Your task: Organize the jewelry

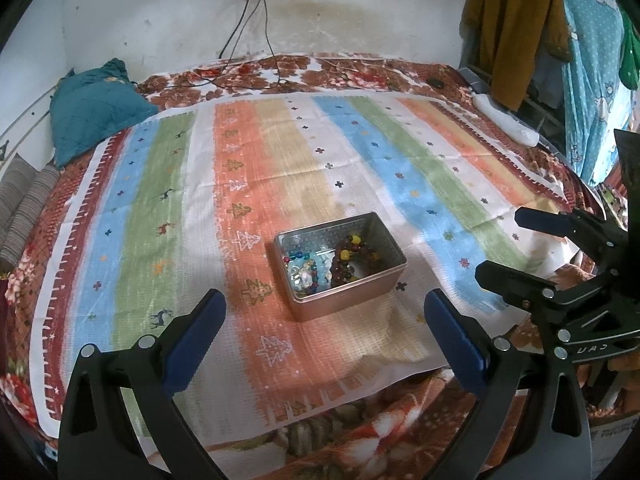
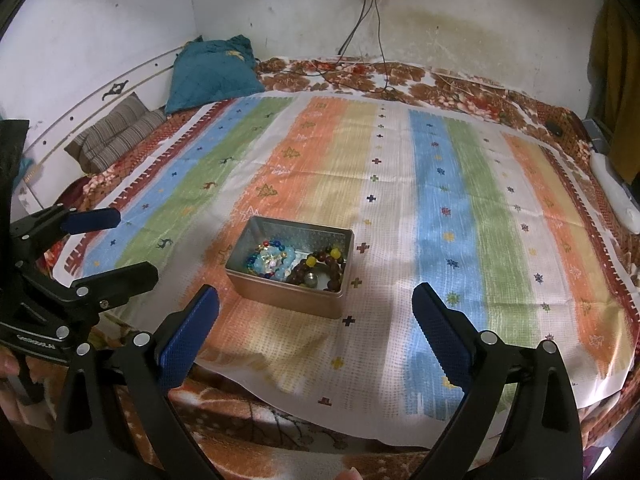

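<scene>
In the left wrist view, the left claw (image 1: 325,304) is seen spread wide with nothing between its blue-padded fingers (image 1: 196,336), held above the near part of a striped cloth (image 1: 192,184) that is laid over a bed (image 1: 360,68) with a floral cover. A rectangular metal tin (image 1: 352,292) is seen open on the cloth, on the orange stripe just beyond the claw, untouched by either finger. Inside the tin, a dark brown bead bracelet (image 1: 354,262) with a few yellow beads is lodged toward the right side, and a loose heap of blue, clear and coloured beads (image 1: 306,270) is gathered toward the left; how many separate pieces make up that heap cannot be told, as the detail is too small. The right claw (image 1: 504,246) is visible at the right edge, also parted and empty, well to the side of the tin. A teal pillow (image 1: 96,104) is propped at the far left corner against a stained wall (image 1: 160,12). In the right wrist view, the right claw (image 2: 316,300) is shown released and empty, with the tin (image 2: 280,292) lying just beyond its left finger. The brown bracelet (image 2: 320,268) is seen on the tin's right side and the pale blue and coloured beads (image 2: 272,260) on its left. The left claw (image 2: 116,240) is seen at the left edge, parted, apart from the tin.
</scene>
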